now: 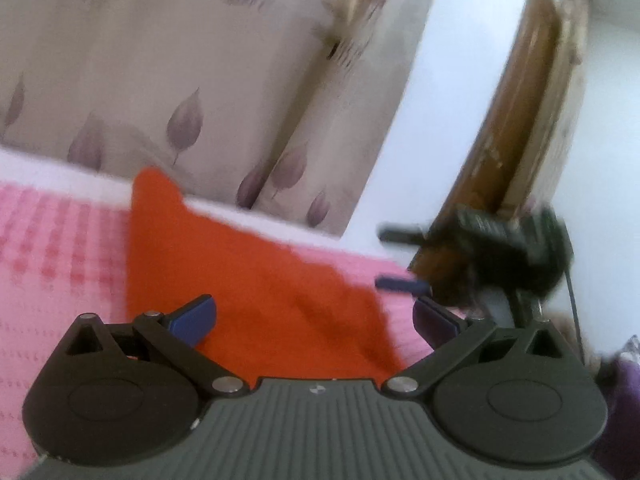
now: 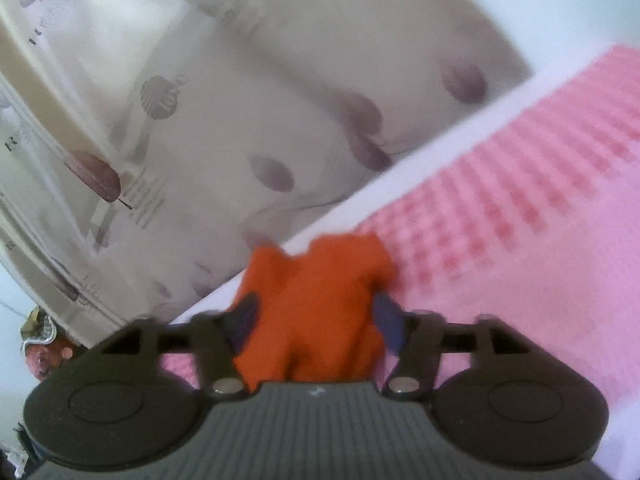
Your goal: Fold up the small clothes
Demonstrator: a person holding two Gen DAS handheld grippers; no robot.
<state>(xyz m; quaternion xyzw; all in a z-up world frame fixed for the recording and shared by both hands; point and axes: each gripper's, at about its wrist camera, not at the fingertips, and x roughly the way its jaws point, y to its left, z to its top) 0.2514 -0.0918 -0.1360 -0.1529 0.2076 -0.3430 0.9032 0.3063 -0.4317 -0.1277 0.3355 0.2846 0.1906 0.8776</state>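
An orange garment (image 1: 256,280) lies on the pink checked bedcover (image 1: 60,240), partly raised at its far corner. My left gripper (image 1: 316,316) is open above it, blue pads wide apart, holding nothing. The right gripper (image 1: 404,260) shows in the left wrist view at the right, past the cloth's right edge, with its blue pads apart. In the right wrist view the right gripper (image 2: 316,320) has bunched orange cloth (image 2: 316,300) between its pads, which stand apart on either side of it. The frames are blurred.
A cream curtain with purple leaves (image 1: 180,80) hangs behind the bed. A white wall (image 1: 440,100) and a brown wooden door frame (image 1: 508,120) are at the right. The bed's white edge (image 2: 400,176) runs along the curtain.
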